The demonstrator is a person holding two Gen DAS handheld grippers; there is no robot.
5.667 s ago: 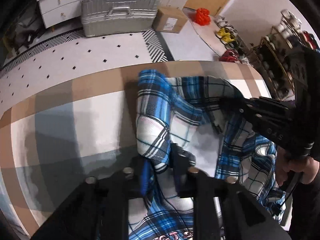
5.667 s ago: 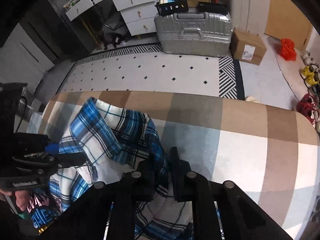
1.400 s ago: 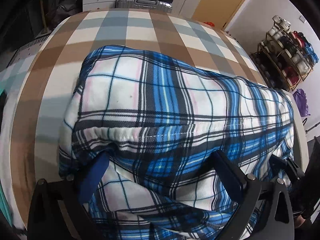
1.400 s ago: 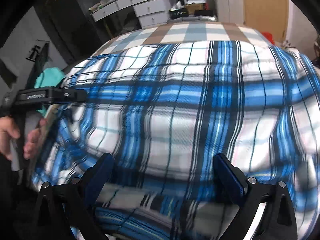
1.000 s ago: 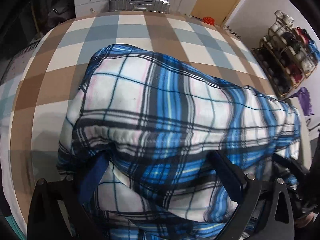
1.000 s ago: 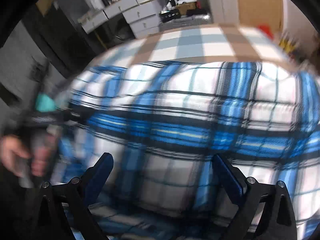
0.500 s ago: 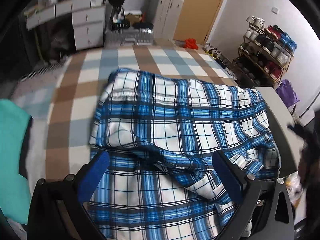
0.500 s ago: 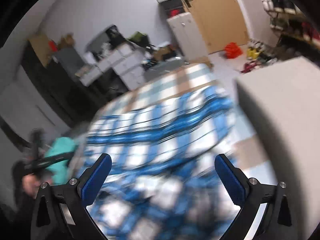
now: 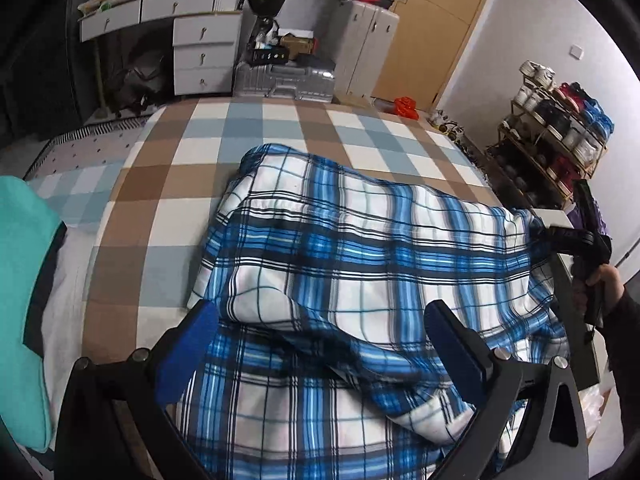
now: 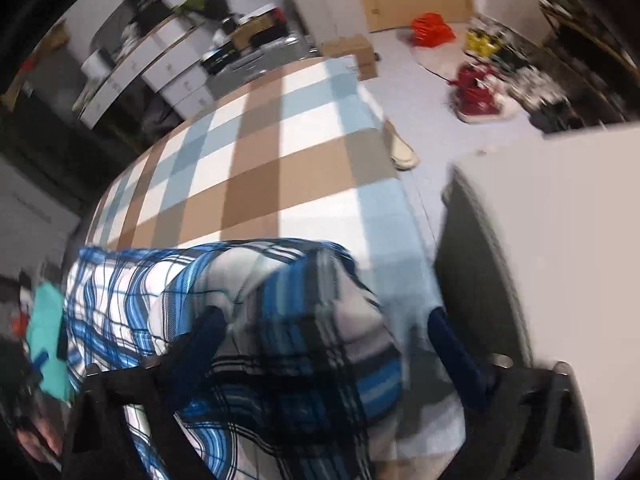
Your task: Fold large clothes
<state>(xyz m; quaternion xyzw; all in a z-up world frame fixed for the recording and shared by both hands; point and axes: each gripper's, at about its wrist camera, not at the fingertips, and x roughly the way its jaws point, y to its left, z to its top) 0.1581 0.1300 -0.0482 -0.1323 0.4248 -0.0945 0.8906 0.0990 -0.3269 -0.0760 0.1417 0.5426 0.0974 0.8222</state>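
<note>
Blue-white plaid garment (image 9: 360, 280) lies spread on the checked bedspread (image 9: 168, 184), filling the near half of the bed, its far end short of the bed's far edge, its right side at the right edge. A folded-over layer crosses its near part in the left wrist view. Left gripper (image 9: 324, 344) hangs above the near end of the garment, jaws spread wide, blue pads (image 9: 188, 344) clear of the cloth, gripping nothing. Right gripper (image 10: 332, 344), blurred in its own view, sits over a bunched corner of the garment at the bed's right edge; its jaws are closing with cloth between them, pads not yet pressing it. In the left wrist view a hand (image 9: 600, 280) holds that gripper at the garment's right side. Teal cloth (image 9: 24, 280) lies off the bed's left edge. Silver suitcase (image 9: 284, 80) and white drawers (image 9: 200, 56) stand past the far edge.
</note>
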